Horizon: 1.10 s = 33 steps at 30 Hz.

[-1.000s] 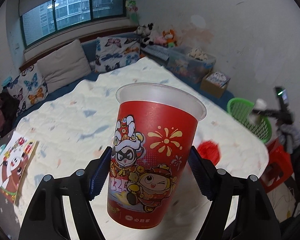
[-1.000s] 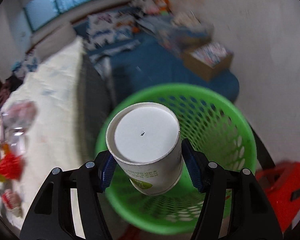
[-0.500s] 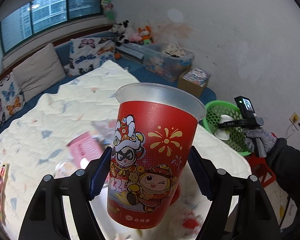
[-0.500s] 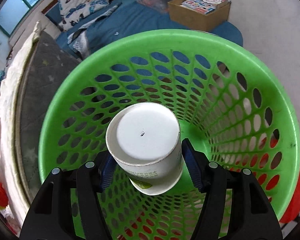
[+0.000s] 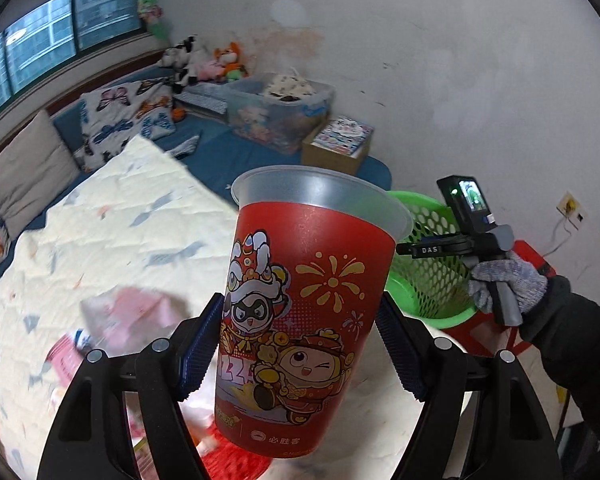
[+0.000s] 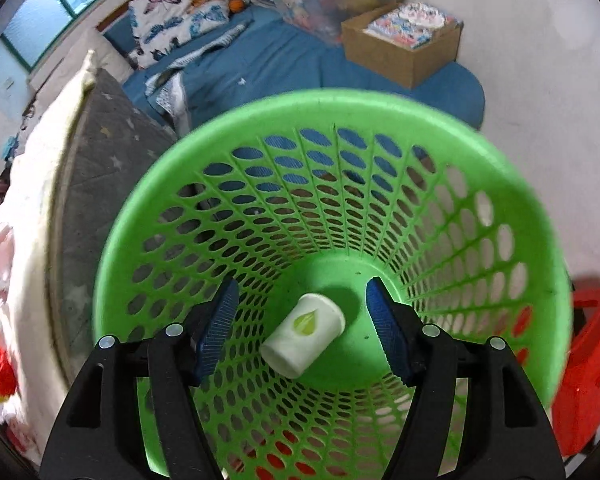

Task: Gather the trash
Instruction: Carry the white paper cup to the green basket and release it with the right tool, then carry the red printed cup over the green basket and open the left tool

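Observation:
My left gripper [image 5: 300,340] is shut on a tall red plastic cup [image 5: 304,304] with cartoon prints, held upright above the bed. My right gripper [image 6: 302,304] is open and empty, above the mouth of the green mesh basket [image 6: 520,220]. A white paper cup [image 6: 304,334] with a green leaf mark lies on its side on the basket's floor. In the left wrist view the basket [image 5: 432,280] stands to the right of the bed, with the right gripper's handle and gloved hand [image 5: 504,280] over it.
Pink and red wrappers [image 5: 124,316] lie blurred on the quilted bed [image 5: 100,232]. A red stool [image 6: 588,360] stands right of the basket. A cardboard box [image 6: 404,44] and a clear storage bin [image 5: 276,108] sit on the blue floor mat by the wall.
My right gripper opened and the white paper cup dropped to the basket's floor. My left gripper swung right with the red cup, bringing the basket closer in view.

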Tool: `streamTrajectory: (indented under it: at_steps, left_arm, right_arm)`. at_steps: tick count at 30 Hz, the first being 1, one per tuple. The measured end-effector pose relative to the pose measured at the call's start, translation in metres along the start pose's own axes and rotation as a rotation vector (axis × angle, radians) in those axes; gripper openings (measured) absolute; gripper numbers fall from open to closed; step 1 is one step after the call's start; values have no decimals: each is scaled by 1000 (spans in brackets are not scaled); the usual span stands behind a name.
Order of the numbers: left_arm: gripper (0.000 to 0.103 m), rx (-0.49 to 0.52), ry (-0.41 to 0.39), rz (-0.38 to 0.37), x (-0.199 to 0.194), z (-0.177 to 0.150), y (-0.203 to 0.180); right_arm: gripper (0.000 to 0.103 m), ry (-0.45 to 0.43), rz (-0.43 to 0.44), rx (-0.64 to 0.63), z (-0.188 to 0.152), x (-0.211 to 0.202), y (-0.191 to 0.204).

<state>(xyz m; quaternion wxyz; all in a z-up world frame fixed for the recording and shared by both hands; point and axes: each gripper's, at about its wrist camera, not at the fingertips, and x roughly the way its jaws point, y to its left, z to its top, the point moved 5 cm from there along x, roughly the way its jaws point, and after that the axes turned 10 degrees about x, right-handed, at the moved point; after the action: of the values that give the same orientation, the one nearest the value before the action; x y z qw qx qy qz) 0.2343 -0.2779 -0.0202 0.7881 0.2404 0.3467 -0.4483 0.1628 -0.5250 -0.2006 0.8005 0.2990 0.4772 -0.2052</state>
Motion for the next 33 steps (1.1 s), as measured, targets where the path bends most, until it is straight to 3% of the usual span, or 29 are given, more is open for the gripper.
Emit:
streamTrajectory:
  at_steps: [9, 15, 23, 33]
  left_arm:
    - [73, 85, 38, -75, 47, 40, -53]
    - [73, 134, 78, -131, 90, 65, -94]
    - [73, 194, 182, -161, 165, 86, -149]
    - [73, 204, 328, -131, 233, 70, -177]
  right_arm:
    - [70, -216, 11, -57, -20, -96, -19]
    - [71, -330, 7, -33, -35, -139, -41]
    - [72, -390, -11, 26, -55, -155, -70]
    - [72, -393, -16, 116, -77, -158, -105]
